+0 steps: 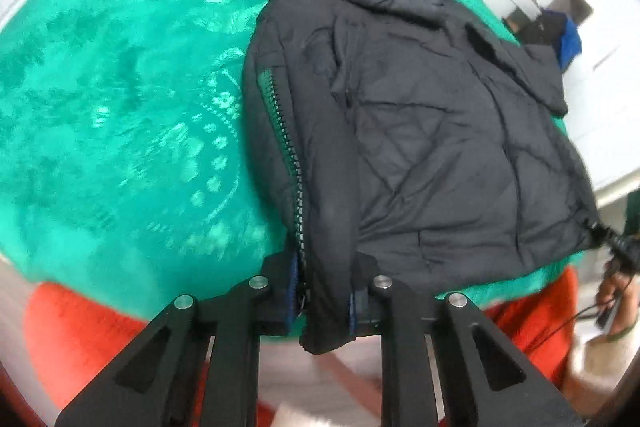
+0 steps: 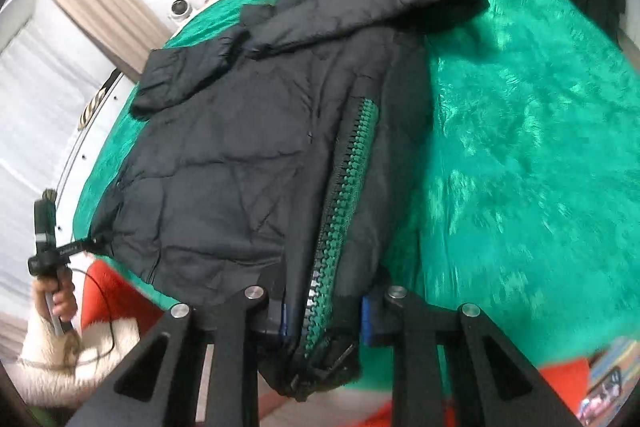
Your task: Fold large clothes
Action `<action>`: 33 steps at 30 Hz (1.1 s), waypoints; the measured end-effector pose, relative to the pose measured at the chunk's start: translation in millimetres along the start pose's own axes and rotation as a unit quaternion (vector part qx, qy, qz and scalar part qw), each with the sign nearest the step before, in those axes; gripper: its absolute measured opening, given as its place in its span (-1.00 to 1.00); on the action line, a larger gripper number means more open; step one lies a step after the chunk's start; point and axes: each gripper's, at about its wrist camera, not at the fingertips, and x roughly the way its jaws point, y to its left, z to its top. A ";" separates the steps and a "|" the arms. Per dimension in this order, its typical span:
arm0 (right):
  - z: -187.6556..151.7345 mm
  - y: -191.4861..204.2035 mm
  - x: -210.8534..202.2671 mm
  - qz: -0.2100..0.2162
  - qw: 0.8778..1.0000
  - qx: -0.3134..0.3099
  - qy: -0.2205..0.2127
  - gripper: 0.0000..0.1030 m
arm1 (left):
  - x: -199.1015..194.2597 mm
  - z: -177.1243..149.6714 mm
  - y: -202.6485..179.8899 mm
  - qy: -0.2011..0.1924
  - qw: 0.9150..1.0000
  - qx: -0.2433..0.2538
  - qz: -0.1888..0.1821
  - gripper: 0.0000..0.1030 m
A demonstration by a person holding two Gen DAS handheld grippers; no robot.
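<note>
On the bed's green blanket [image 1: 120, 107] lies a dark padded jacket [image 1: 420, 127], hood at 12 o'clock, green zipper [image 2: 348, 195] running toward 6. Left hand-held gripper [image 1: 326, 303] pinches the jacket's hem edge at 6 o'clock in its view; right hand-held gripper [image 2: 324, 315] pinches the zipper's bottom end, jaws nearly together on fabric. Person's hand [image 2: 56, 295] at 8 o'clock.
</note>
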 end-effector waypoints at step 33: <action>166.8 128.1 167.1 -0.216 0.920 -0.324 -0.031 -0.12 | -51.8 -27.7 -47.5 -0.142 0.977 0.054 0.147 0.79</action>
